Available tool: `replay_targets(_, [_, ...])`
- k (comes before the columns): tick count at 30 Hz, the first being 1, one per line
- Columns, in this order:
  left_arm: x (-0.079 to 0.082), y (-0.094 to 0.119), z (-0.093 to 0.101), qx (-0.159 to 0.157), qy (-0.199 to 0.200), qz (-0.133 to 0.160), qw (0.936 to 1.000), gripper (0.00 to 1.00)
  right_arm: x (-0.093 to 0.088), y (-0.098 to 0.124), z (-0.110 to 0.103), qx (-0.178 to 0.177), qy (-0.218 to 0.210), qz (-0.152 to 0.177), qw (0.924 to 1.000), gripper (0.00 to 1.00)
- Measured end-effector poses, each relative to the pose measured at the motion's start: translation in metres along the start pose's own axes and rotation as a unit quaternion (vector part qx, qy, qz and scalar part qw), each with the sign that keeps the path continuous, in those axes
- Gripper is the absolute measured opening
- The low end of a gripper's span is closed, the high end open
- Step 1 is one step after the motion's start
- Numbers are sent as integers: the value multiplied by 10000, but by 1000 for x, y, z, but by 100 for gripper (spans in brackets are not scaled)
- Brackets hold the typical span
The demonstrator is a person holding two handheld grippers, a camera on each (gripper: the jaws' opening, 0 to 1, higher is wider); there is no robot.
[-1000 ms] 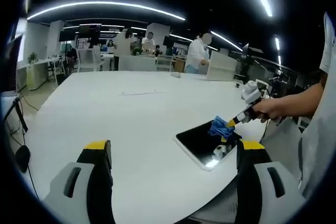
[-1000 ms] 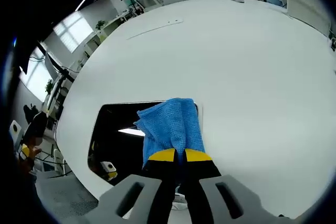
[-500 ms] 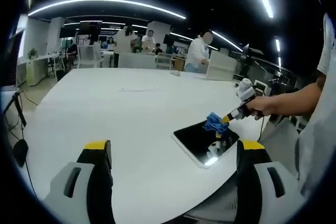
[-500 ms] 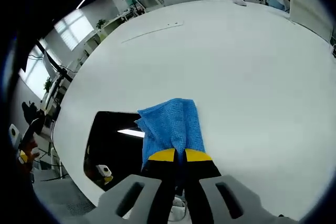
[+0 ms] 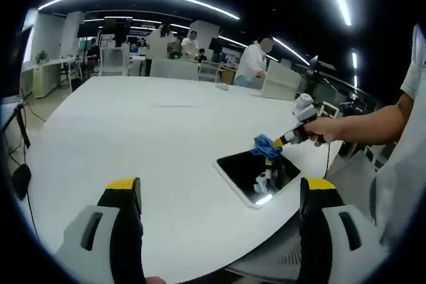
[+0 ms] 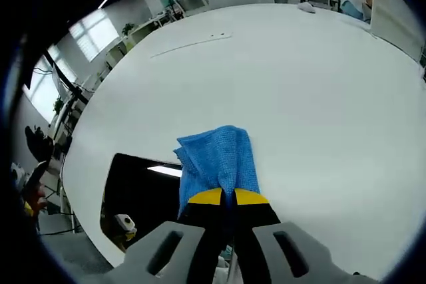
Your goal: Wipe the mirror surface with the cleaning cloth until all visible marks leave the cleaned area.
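**Cloth at far edge of mirror**

White table [image 5: 133, 144] carries the dark mirror [image 5: 256, 174], lying flat near its edge. Right gripper [image 6: 226, 199], jaws clenched on the blue cleaning cloth [image 6: 216, 161], presses it at the mirror's far edge. Left gripper [image 5: 216, 194] stands apart, jaws spread wide, holding nothing.

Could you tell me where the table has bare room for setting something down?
Most of the white table is bare: the wide stretch from the mirror out to the far edge by the white panels. The crowded spot is the mirror's near corner, where the right gripper holds the blue cloth.
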State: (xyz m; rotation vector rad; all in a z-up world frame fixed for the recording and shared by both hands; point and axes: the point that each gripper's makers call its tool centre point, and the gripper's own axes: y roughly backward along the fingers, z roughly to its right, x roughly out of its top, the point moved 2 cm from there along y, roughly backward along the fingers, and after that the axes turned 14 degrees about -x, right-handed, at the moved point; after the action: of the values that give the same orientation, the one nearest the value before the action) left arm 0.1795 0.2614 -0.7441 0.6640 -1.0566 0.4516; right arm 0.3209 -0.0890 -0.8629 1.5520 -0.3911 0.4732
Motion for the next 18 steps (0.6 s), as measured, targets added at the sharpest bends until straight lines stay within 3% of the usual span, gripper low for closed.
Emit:
replay_targets(11, [0,-2,7,-67,-4,-4,10000,99,13,-10,4,-23,-1,33,10000,0])
replay_targets(18, [0,3,2,30,21,5,10000,99,11,-8,2,-38,25,70,10000,0])
